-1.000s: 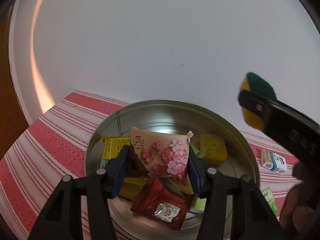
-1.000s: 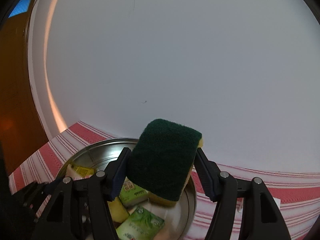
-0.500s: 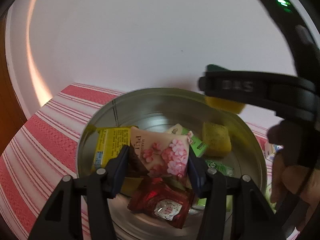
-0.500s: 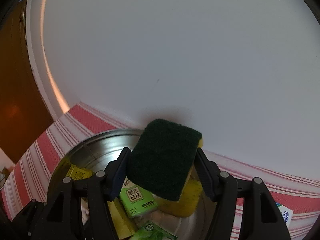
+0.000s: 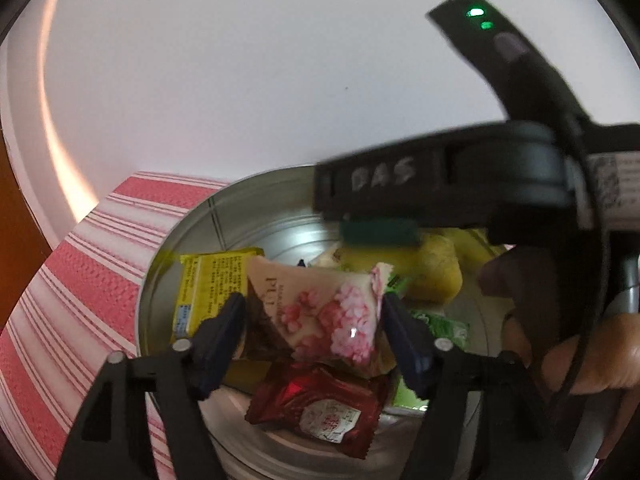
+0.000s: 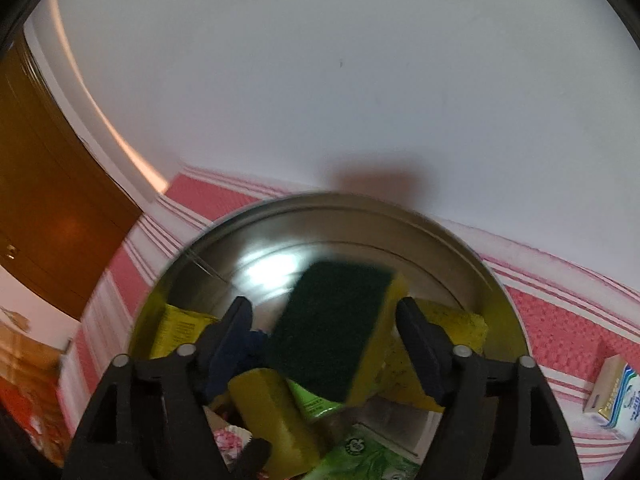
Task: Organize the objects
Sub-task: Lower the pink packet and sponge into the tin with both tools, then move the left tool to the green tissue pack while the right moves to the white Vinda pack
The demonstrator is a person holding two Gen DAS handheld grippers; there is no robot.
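Both grippers, left (image 5: 312, 320) and right (image 6: 324, 320), were opening, seemingly releasing a glossy floral packet (image 5: 320, 312) and scouring sponge (image 6: 332, 332) over the round metal tin (image 6: 472, 256).

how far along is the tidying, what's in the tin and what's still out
Mostly done: the round metal tin already holds a yellow packet, a red wrapper, green packets and yellow sponges. In hand: both claws are opening over it, the left claw around the pink flowered packet, the right claw around the green-topped sponge. Left: a small white-and-blue box on the striped cloth.
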